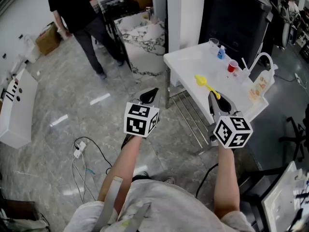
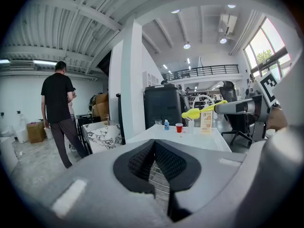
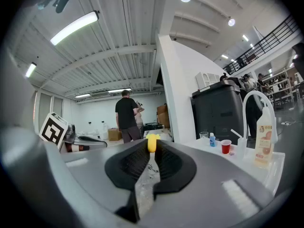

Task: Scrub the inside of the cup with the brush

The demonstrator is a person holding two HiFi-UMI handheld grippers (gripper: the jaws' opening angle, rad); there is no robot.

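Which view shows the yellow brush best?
Head view: the whole brush shows, yellow against the white table, handle pinched in the right tool. Left gripper view shows it side-on against clutter. Right gripper view shows only its yellow end between the jaws.

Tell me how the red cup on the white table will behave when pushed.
The red cup looks small, perhaps disposable plastic: probably light and apt to tip or slide. It stands free on the smooth table, nothing holding it, so it likely needs steadying.
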